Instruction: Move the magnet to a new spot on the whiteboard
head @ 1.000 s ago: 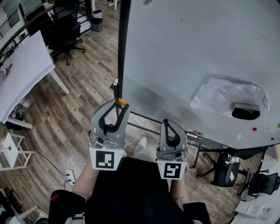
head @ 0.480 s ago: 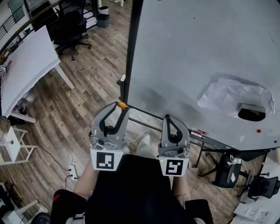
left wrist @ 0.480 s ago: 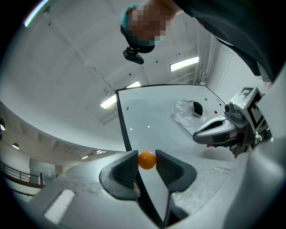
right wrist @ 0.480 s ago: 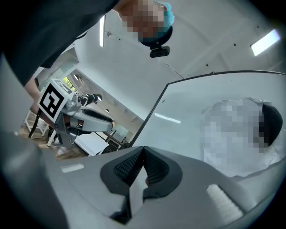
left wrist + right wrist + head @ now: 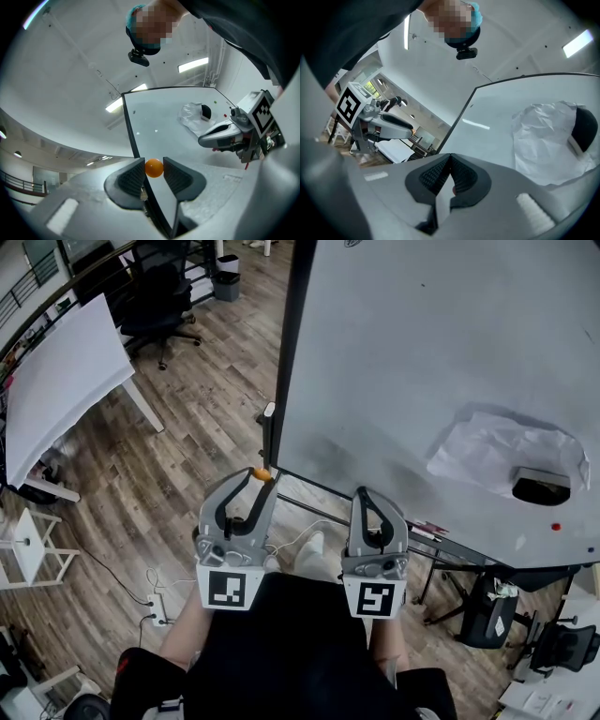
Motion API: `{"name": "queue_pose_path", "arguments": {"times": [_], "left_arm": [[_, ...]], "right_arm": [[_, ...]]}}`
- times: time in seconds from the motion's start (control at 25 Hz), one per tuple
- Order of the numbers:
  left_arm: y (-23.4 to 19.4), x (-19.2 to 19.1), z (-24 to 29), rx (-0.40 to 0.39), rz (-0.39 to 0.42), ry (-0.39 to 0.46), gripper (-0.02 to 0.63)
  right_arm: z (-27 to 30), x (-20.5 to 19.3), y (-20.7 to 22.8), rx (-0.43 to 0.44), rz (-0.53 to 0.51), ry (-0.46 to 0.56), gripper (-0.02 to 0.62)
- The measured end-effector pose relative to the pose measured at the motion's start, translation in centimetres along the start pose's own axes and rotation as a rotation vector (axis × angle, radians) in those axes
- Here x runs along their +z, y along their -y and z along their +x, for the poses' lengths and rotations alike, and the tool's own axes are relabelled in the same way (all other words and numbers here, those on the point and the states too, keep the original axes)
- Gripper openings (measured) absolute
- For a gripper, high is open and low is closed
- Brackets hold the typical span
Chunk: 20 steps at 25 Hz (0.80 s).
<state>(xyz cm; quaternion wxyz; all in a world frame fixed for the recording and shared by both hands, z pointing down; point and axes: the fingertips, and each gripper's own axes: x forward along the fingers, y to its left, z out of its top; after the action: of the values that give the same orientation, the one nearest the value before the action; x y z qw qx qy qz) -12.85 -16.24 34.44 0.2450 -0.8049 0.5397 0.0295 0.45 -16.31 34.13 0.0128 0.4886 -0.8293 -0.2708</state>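
Note:
My left gripper [image 5: 259, 476] is shut on a small orange ball magnet [image 5: 262, 472], held at the jaw tips just below the whiteboard's lower left corner. In the left gripper view the magnet [image 5: 153, 168] sits pinched between the dark pads, in front of the black edge of the whiteboard [image 5: 164, 122]. My right gripper [image 5: 362, 494] is shut beside the left one, below the whiteboard [image 5: 422, 371]; I see nothing held in it [image 5: 450, 161]. Both are close to my body.
A crumpled white sheet [image 5: 497, 451], a black eraser [image 5: 539, 487] and a small red magnet [image 5: 555, 527] are on the board's right part. A white table [image 5: 56, 381], an office chair [image 5: 155, 296] and a bin [image 5: 228, 285] stand on the wood floor at left.
The head view has swung, so the board's dark left edge lies further right. Both grippers sit slightly lower in the view. The left stays shut on the orange magnet.

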Motion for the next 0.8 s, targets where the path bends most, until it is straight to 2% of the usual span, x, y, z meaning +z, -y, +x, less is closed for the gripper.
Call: {"name": "queue_pose_path", "arguments": {"times": [0.8], "left_arm": [[0.3,0.7,1.1,-0.004,0.001,0.024,0.127]], "right_arm": [[-0.2,-0.1,0.1,0.014,-0.015,-0.003,0.002]]}}
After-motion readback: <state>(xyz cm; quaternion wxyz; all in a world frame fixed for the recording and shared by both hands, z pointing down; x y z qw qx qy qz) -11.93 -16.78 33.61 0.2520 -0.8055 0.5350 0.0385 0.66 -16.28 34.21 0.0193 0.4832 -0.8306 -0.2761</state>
